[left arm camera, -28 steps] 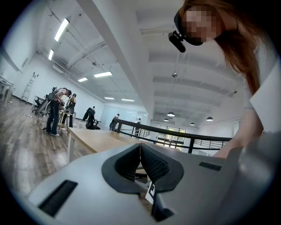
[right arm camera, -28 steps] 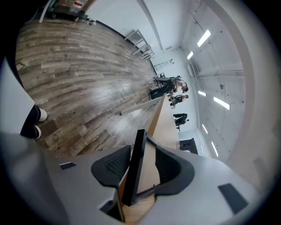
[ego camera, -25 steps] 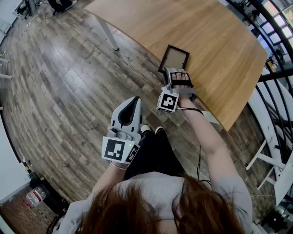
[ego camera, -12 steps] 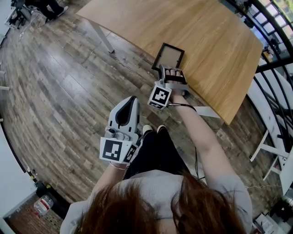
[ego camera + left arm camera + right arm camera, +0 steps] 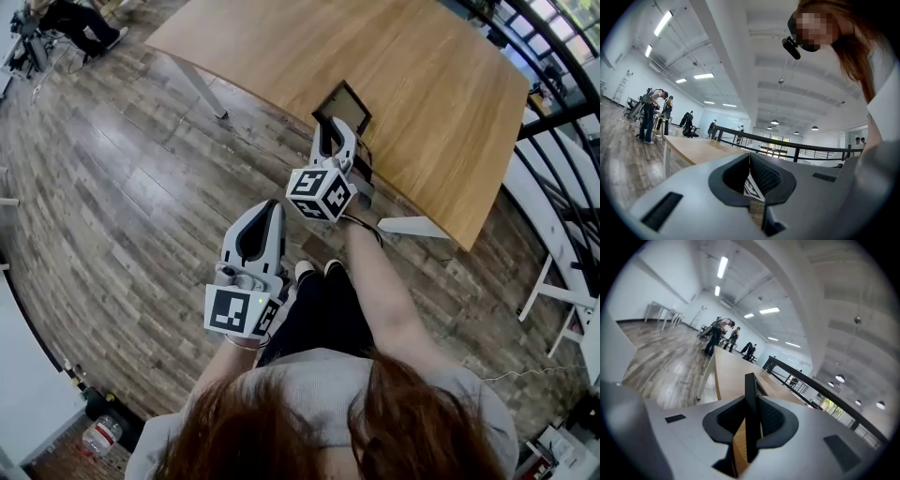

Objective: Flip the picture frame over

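Observation:
The black picture frame (image 5: 343, 105) with a brown panel is near the front edge of the wooden table (image 5: 450, 75), its near edge raised off the top. My right gripper (image 5: 335, 133) is rolled onto its side and holds that near edge; its jaws are closing. In the right gripper view the frame (image 5: 750, 390) stands edge-on between the pads of the right gripper (image 5: 751, 420), which press on it. My left gripper (image 5: 266, 212) hangs over the floor, short of the table. In the left gripper view the left gripper (image 5: 750, 180) is shut on nothing.
A white table leg (image 5: 202, 86) stands at the left; a white bracket (image 5: 412, 227) shows under the table's near corner. A dark railing (image 5: 555, 122) runs along the right. A bottle (image 5: 103, 436) lies on the wooden floor. People (image 5: 649, 115) stand at far desks.
My right gripper rolled onto its side and rose, closing on the frame's near edge and tipping it up from flat. The left gripper stayed where it was.

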`<state>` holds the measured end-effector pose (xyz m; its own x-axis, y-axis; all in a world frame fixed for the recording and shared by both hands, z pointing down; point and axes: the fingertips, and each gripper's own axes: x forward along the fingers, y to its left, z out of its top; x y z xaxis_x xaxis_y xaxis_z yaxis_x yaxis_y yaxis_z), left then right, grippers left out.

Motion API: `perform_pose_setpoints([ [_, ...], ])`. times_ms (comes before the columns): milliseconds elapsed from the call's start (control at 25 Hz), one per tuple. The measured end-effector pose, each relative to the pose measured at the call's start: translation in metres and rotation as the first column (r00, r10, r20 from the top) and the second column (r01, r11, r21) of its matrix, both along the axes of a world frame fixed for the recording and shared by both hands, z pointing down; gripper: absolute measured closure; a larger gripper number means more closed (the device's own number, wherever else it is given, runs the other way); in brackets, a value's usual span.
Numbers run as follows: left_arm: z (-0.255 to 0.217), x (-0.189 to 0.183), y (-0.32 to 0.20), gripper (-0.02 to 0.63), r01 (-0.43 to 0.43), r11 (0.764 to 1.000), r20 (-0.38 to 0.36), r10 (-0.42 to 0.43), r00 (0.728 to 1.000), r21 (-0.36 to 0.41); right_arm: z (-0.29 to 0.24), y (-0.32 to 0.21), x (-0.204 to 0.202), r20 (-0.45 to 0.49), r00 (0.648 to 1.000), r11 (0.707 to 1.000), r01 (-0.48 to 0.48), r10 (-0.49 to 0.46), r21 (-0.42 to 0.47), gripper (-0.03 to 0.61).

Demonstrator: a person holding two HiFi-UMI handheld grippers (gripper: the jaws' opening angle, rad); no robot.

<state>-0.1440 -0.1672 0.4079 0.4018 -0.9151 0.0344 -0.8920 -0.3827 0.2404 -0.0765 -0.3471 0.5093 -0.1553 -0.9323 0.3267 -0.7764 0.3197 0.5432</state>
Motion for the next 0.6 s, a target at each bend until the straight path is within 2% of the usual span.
perform_pose_setpoints([
  [80, -0.001, -0.002, -0.001, 0.606, 0.000, 1.000, 0.000, 0.000, 1.000, 0.001, -0.011, 0.000, 0.009, 0.116, 0.991, 0.998, -0.059, 0.058, 0.005, 0.486],
  [160, -0.001, -0.004, -0.002, 0.604, 0.001, 1.000, -0.001, -0.001, 1.000, 0.001, -0.020, 0.002, 0.020, 0.230, 0.967, 0.993, -0.115, 0.111, 0.007, 0.486],
  [240, -0.003, -0.006, -0.003, 0.606, 0.002, 1.000, -0.001, -0.002, 1.000, 0.001, -0.030, 0.002, 0.031, 0.345, 0.926, 0.986, -0.168, 0.153, 0.012, 0.486],
  [320, -0.005, -0.008, -0.004, 0.604, 0.003, 1.000, -0.002, -0.003, 1.000, 0.004, -0.040, 0.004, 0.040, 0.460, 0.869, 0.977, -0.214, 0.180, 0.023, 0.486],
  [440, -0.007, -0.010, -0.006, 0.606, -0.002, 1.000, -0.004, 0.002, 1.000, 0.008, -0.049, 0.009, 0.058, 0.635, 0.742, 0.953, -0.301, 0.215, 0.028, 0.488],
  [520, -0.007, -0.008, -0.008, 0.606, -0.010, 1.000, -0.005, 0.010, 1.000, 0.006, -0.049, 0.012, 0.073, 0.745, 0.623, 0.933, -0.361, 0.237, 0.005, 0.488],
  [600, -0.006, -0.006, -0.008, 0.604, -0.018, 1.000, -0.007, 0.018, 1.000, 0.001, -0.047, 0.018, 0.089, 0.835, 0.486, 0.908, -0.417, 0.258, -0.038, 0.488],
])
